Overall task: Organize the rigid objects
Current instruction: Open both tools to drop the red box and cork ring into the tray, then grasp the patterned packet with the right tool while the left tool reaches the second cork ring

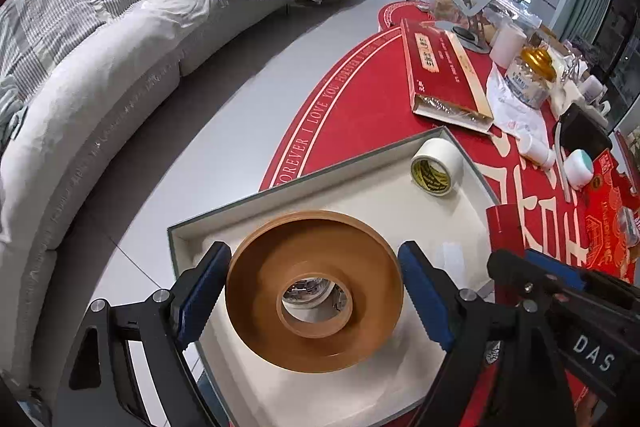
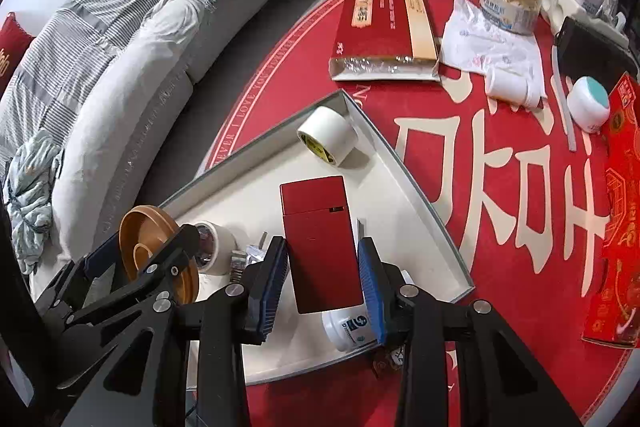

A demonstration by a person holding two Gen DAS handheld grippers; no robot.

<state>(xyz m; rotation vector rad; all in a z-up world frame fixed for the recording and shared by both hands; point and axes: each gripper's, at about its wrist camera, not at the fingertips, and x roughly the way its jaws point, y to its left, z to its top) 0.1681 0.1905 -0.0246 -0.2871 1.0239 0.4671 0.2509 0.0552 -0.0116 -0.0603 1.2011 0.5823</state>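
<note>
Left tool clamps brown tape roll — over tray.

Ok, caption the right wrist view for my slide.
Right tongs grip a red box above the white tray; left tongs carry brown tape.

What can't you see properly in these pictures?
- Left view: the tray floor under the brown tape, hidden by the roll.
- Right view: the white bottle label, partly behind the red box and the right tool.
- Right view: small metal bits by the left tool, too small to name.
</note>
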